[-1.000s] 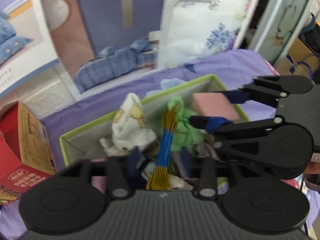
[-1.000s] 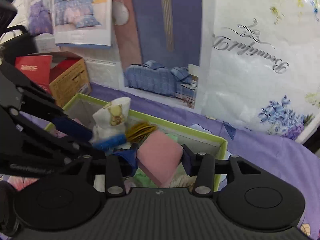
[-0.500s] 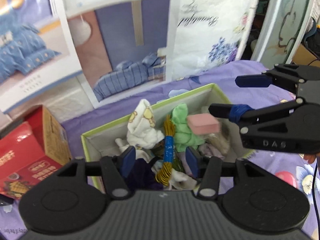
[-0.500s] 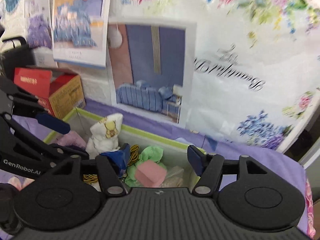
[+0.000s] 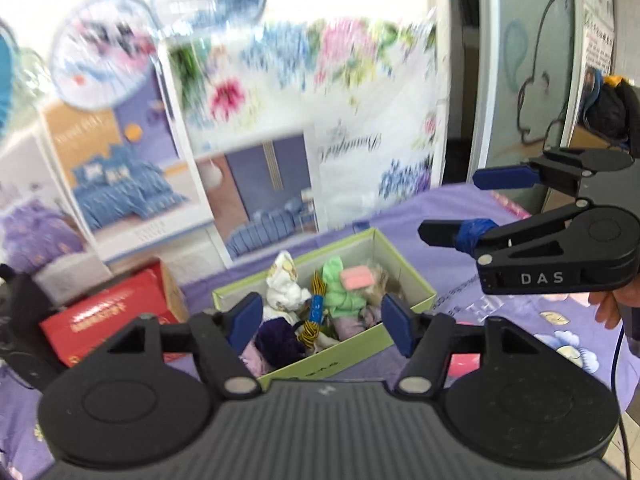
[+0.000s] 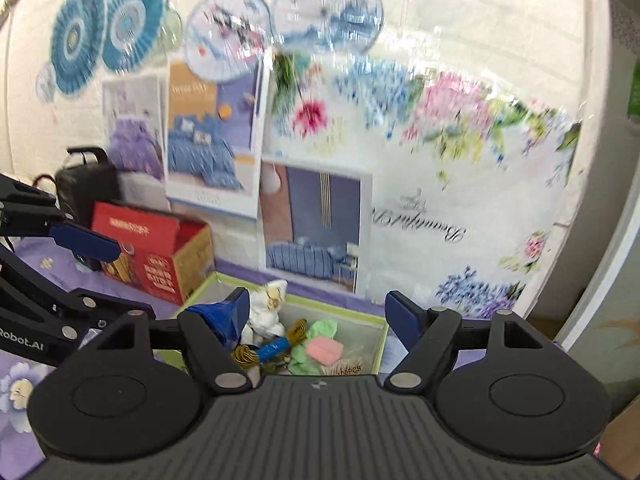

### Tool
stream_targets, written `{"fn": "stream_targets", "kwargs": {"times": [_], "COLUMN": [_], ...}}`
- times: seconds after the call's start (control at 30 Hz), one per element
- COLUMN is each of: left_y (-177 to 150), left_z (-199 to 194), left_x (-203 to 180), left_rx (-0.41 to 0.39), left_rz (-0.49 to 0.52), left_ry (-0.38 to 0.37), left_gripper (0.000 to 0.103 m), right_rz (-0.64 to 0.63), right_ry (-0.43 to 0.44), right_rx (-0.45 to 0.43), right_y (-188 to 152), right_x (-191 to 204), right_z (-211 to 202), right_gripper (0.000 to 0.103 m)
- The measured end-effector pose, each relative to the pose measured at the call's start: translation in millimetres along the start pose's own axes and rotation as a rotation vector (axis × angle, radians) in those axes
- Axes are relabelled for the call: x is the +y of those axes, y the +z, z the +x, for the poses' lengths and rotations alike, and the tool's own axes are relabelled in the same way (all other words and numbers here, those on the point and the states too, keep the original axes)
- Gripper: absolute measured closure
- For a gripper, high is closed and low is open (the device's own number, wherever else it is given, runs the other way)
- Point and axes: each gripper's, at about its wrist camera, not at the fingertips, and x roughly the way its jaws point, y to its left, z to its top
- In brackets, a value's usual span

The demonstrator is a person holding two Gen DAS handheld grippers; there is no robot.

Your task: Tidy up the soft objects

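Observation:
A green-rimmed cardboard box (image 5: 420, 286) (image 6: 382, 330) sits on the purple floral cloth and holds several soft things. A pink sponge (image 5: 357, 279) (image 6: 324, 349) lies on a green cloth (image 5: 340, 300) (image 6: 316, 330). Beside them are a white printed cloth (image 5: 285, 286) (image 6: 269, 309) and a blue-and-gold tassel (image 5: 314, 312) (image 6: 269, 348). A dark purple piece (image 5: 276, 338) lies at the box's near end. My left gripper (image 5: 322, 322) is open and empty above the box. My right gripper (image 6: 320, 314) (image 5: 456, 208) is open and empty, raised to the right of the box.
A red carton (image 5: 108, 316) (image 6: 154, 252) stands left of the box. A black case (image 6: 86, 184) is behind it. Posters and floral plastic sheeting (image 6: 440, 140) cover the wall behind. A pink item (image 5: 464, 362) lies on the cloth near my left gripper.
My right gripper let go of the pink sponge, which now lies in the box. Both grippers have pulled up and back from the box, and the left one has opened wider.

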Motion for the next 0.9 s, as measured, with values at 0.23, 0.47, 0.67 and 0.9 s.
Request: {"fn": "stream_targets", "kwargs": {"times": [0.23,0.47,0.67,0.9], "left_y": [-34,-77,-122,-162], "left_z": [-66,-75,-64,-41], "left_x": [-28,-56,-69,-77], "left_rx": [-0.136,-0.173,-0.168,-0.113], "left_rz": [-0.093,-0.182,-0.280,-0.336], "left_ry": [0.019,0.085,0.164,0.218], "left_gripper": [0.035,0.035,0.035,0.035], "right_rz": [0.024,0.108,0.231,0.261], "right_ry": [-0.014,-0.091,-0.193,-0.251], "right_rx": [-0.139,-0.242,-0.277,-0.241], "right_y": [-19,-66,-122,-167], "right_x": [26,43,53,67], "right_z": [-76,-105,-108,-97], "right_gripper": [0.040,0.040,0.040,0.040]}}
